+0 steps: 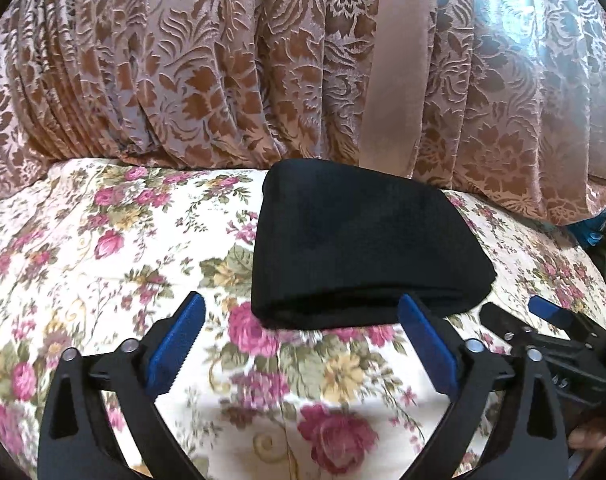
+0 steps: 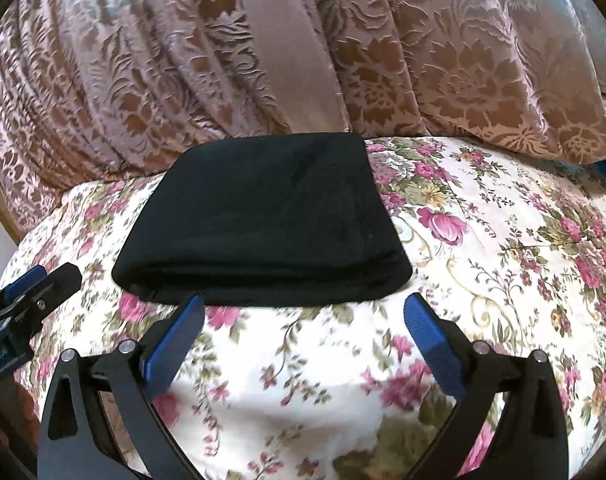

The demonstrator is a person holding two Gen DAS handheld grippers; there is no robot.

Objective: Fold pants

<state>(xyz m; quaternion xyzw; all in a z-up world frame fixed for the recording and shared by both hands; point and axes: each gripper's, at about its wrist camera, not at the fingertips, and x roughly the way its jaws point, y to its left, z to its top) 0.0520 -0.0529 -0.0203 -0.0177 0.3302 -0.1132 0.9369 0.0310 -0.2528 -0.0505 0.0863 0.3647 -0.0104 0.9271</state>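
The black pants (image 1: 359, 248) lie folded into a compact stack on the floral bedspread (image 1: 103, 248); they also show in the right wrist view (image 2: 263, 220). My left gripper (image 1: 303, 316) is open and empty, just in front of the stack's near folded edge. My right gripper (image 2: 305, 312) is open and empty, also just short of the near edge. The right gripper shows at the right edge of the left wrist view (image 1: 519, 314), and the left gripper at the left edge of the right wrist view (image 2: 43, 274).
A brown patterned curtain (image 1: 263, 60) hangs behind the bed and touches its far edge; it also shows in the right wrist view (image 2: 423, 48). The floral bedspread (image 2: 503, 240) spreads on both sides of the stack.
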